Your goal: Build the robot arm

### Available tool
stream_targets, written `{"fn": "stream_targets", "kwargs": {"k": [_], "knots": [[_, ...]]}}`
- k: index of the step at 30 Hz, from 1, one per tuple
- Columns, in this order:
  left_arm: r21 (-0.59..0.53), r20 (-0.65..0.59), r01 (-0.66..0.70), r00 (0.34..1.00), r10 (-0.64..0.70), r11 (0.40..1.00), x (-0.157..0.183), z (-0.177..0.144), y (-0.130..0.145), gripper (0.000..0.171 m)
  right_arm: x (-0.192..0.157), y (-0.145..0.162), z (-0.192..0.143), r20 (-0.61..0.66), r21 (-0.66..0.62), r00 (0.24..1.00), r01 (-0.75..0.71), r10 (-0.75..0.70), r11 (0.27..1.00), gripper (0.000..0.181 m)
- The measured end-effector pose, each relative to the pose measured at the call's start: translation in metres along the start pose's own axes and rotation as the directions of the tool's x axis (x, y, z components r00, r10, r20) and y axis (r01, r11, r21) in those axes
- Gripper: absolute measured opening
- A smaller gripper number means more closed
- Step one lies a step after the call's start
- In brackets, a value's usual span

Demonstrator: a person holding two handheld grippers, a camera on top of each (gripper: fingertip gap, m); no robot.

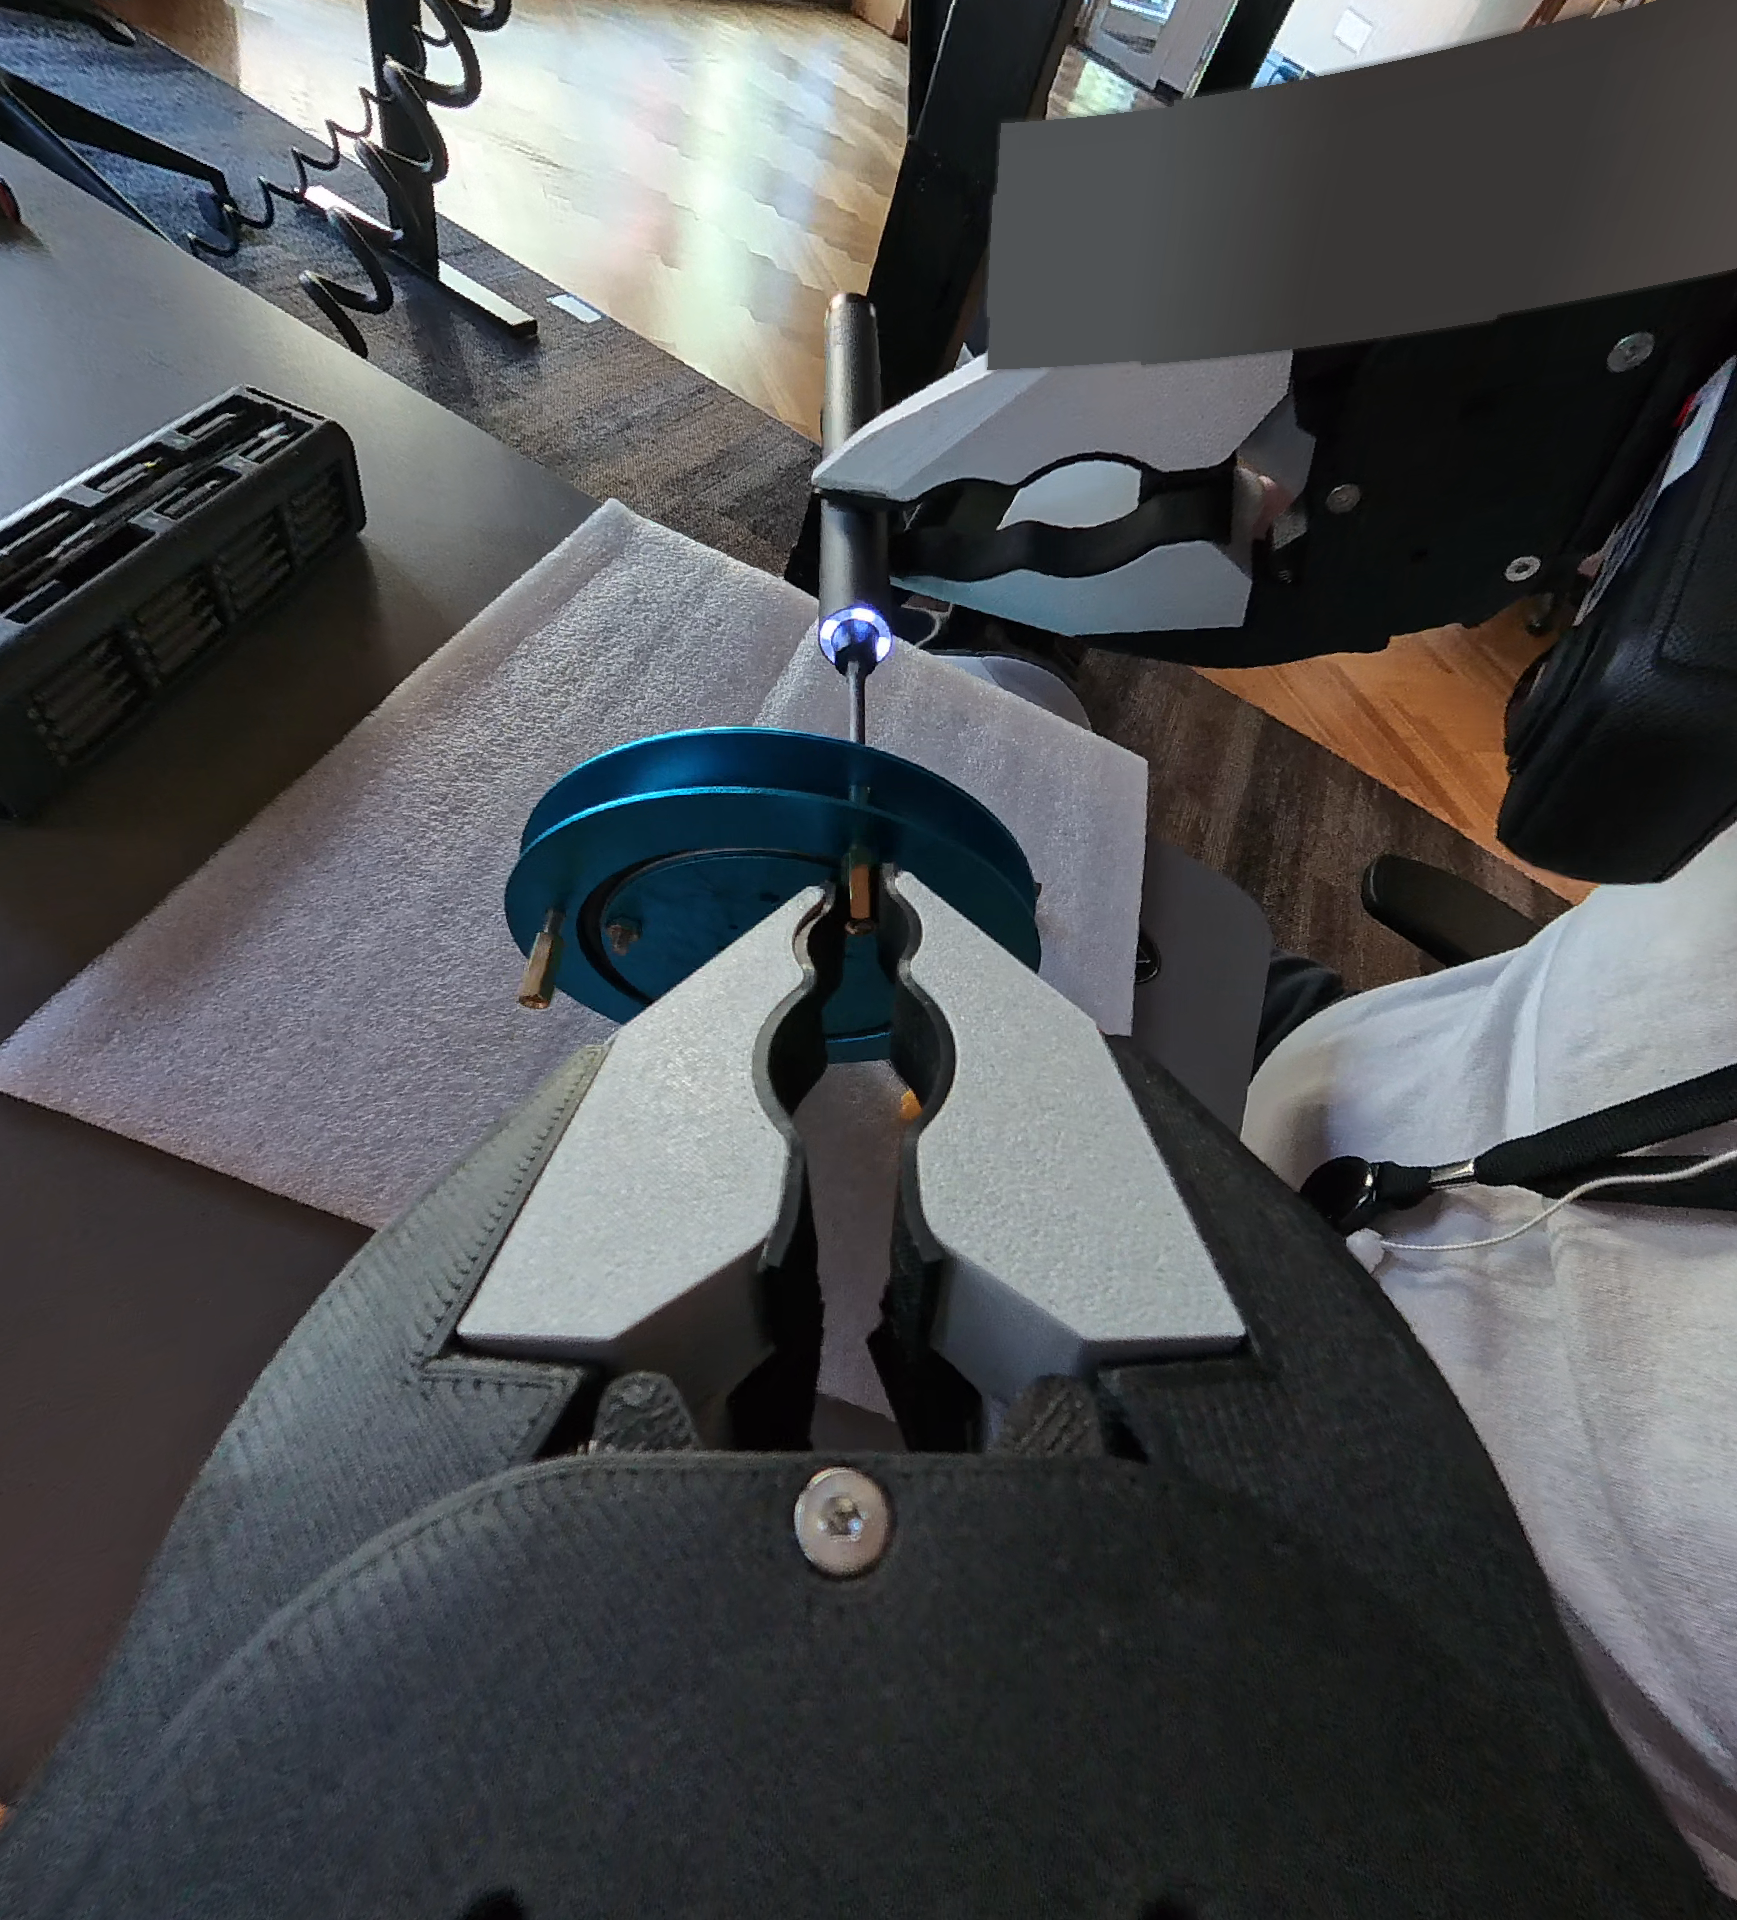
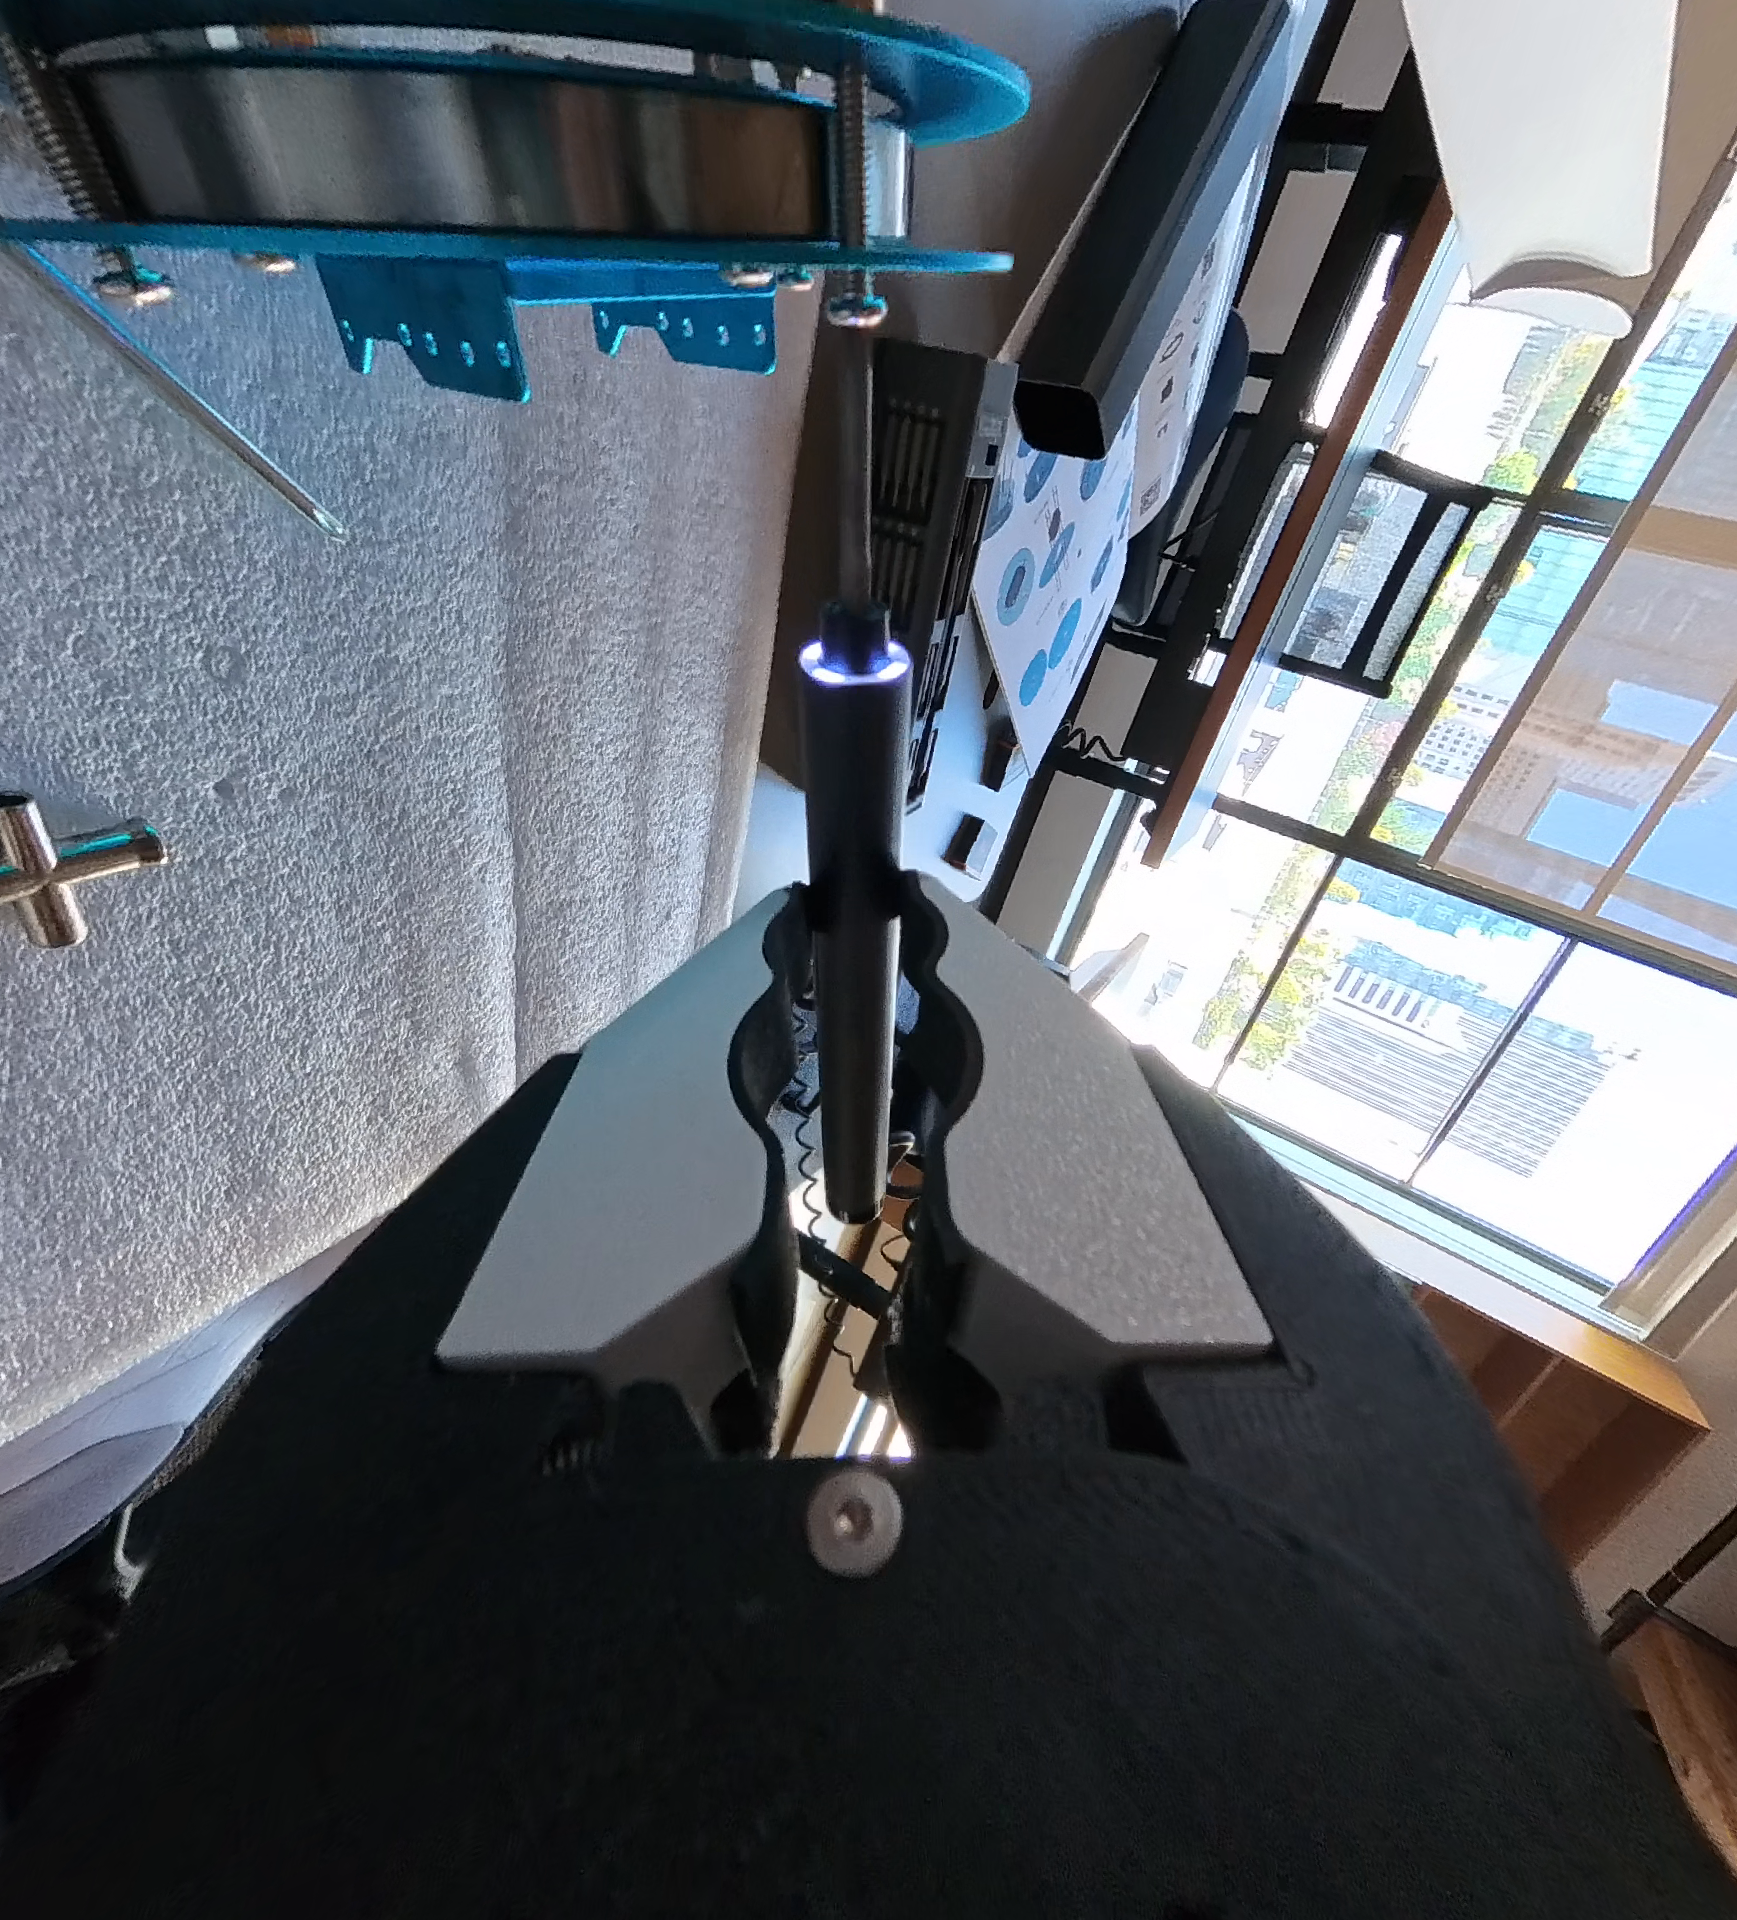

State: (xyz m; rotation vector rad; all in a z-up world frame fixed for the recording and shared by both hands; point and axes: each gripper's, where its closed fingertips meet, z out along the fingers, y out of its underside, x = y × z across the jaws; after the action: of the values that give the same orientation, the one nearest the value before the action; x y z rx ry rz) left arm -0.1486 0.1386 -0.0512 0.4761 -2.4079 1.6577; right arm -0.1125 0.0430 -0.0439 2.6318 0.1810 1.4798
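A black ribbed bit case sits at the left on the dark tabletop, well apart from the white foam sheet that spreads to the table's right edge. The blue round metal two-plate assembly is raised above the foam, with open room on its left side. The left gripper reaches up from below with its fingers clamped on a brass standoff under the lower plate; a second brass standoff hangs free at the plate's left rim.

The right gripper comes in from the right, level, clenched on the slim black electric screwdriver with a lit ring — its bit points down at the upper plate.

Only the right wrist view shows a silver cross-shaped wrench lying on the foam, the silver ring between the plates, a screw head at the bit's tip, and windows beyond.
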Motion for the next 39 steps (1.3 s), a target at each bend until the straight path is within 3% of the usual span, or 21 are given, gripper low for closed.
{"fn": "stream_targets", "kwargs": {"k": [13, 20, 23, 30, 39], "knots": [[-0.014, 0.013, -0.066, 0.998, 0.066, 0.998, 0.0005, -0.0019, 0.0016, 0.004, 0.0027, -0.0024, -0.0009, -0.021, 0.016, 1.000, 0.014, -0.014, 1.000, 0.015], [-0.037, -0.007, -0.176, 0.984, 0.175, 0.984, 0.0022, -0.0037, 0.0040, 0.004, -0.0009, -0.0054, -0.0009, 0.006, 0.043, 1.000, 0.000, 0.000, 0.999, 0.015], [-0.050, 0.048, -0.254, 0.965, 0.256, 0.966, -0.0034, -0.0033, 0.0015, 0.004, -0.0014, -0.0042, 0.0009, 0.009, 0.040, 1.000, -0.004, 0.004, 0.999, 0.015], [-0.135, 0.018, -0.294, 0.954, 0.299, 0.946, -0.0019, -0.0024, 0.0034, 0.004, -0.0009, -0.0039, 0.0019, 0.016, 0.052, 1.000, -0.013, 0.013, 0.999, 0.016], [-0.323, -0.010, -0.402, 0.906, 0.422, 0.857, -0.0018, -0.0065, 0.0101, 0.005, -0.0034, -0.0096, 0.0025, 0.031, 0.074, 0.999, -0.020, 0.018, 0.997, 0.016]]}}
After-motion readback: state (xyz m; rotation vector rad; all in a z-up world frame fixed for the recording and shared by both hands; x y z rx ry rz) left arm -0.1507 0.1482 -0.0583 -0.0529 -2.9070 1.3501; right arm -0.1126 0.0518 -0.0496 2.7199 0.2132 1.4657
